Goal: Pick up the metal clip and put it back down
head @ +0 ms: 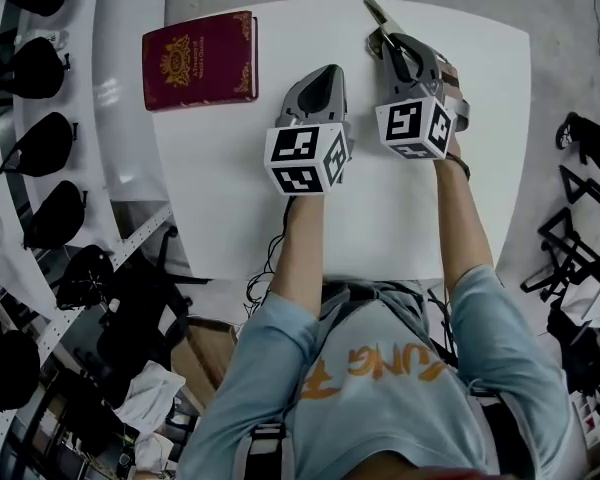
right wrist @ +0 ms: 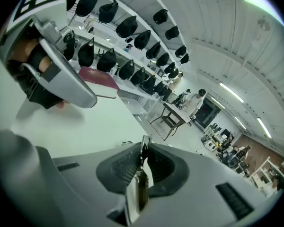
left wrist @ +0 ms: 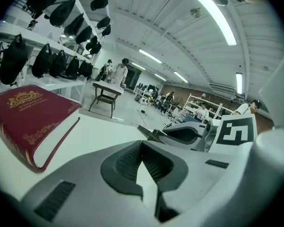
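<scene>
The metal clip (head: 378,16) is a thin silver piece sticking out past my right gripper (head: 390,43) near the far edge of the white table (head: 480,88). In the right gripper view the clip (right wrist: 141,183) stands on edge between the ribbed pads, and the right gripper (right wrist: 143,152) is shut on it. My left gripper (head: 325,76) rests at the table's middle, just left of the right one. Its jaws (left wrist: 142,162) are shut with nothing between them. From the left gripper view the clip (left wrist: 149,132) pokes out of the right gripper (left wrist: 189,135).
A dark red book (head: 200,60) with gold print lies at the table's far left corner, also seen as the book (left wrist: 26,119) close by on the left. Shelves with black bags (head: 35,68) stand left of the table. Dark gear (head: 580,228) lies on the floor at right.
</scene>
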`<act>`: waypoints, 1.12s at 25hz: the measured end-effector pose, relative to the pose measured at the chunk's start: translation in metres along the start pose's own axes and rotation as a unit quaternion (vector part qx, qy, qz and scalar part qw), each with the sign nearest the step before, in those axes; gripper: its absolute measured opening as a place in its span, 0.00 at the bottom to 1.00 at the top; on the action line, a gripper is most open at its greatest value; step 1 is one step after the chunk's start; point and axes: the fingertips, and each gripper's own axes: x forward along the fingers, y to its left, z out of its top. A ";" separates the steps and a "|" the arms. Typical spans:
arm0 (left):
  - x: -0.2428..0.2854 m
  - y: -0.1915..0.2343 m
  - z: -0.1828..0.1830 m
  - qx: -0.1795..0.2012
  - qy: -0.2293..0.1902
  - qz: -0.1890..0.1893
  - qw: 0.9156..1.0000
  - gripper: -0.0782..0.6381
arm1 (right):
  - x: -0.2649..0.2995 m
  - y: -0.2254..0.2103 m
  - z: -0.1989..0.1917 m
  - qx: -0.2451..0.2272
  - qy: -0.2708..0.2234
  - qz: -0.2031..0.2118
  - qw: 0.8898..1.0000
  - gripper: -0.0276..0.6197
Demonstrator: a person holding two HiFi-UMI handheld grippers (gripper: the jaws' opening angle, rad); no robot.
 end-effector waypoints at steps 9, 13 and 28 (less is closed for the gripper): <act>-0.010 0.001 -0.001 -0.002 -0.001 0.010 1.000 0.14 | -0.006 0.019 0.004 0.058 -0.025 0.039 0.997 0.16; -0.022 0.001 0.004 -0.002 -0.008 0.014 1.000 0.14 | -0.022 0.018 0.012 0.139 -0.054 0.045 0.988 0.17; -0.111 -0.018 0.016 -0.004 -0.058 0.001 0.998 0.14 | -0.131 0.021 0.038 0.366 -0.098 -0.004 0.925 0.09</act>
